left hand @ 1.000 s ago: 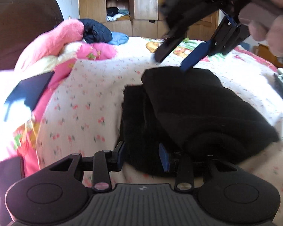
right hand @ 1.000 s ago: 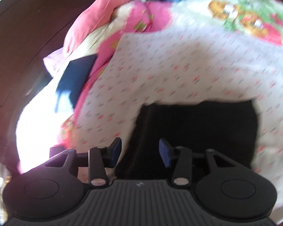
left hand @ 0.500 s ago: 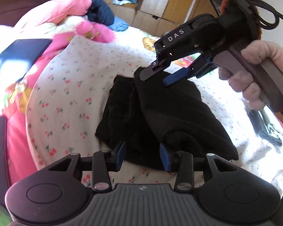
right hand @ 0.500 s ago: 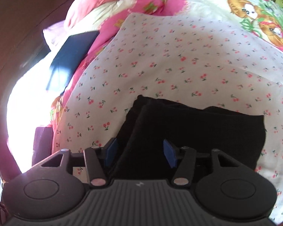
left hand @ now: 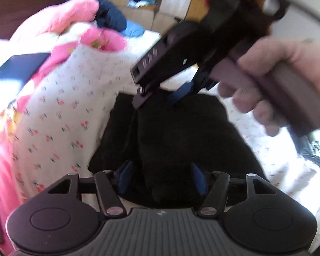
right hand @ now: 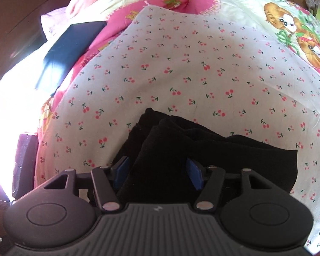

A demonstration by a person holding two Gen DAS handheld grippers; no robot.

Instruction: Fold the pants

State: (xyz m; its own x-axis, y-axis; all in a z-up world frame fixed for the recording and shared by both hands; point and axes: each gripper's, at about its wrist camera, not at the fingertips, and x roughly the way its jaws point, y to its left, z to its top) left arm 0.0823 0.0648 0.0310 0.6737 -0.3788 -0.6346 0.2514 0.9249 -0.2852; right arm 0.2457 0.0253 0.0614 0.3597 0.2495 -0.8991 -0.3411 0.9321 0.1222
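Lying folded btwn both open claws: black pants [right hand: 202, 155].

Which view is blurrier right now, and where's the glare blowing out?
Left wrist view: motion-blurred throughout, the right claw and cherry-print sheet smeared. Right wrist view: sharp, cherries crisp on the sheet, but its left edge is blown out white, and the black pants show almost no fold detail.
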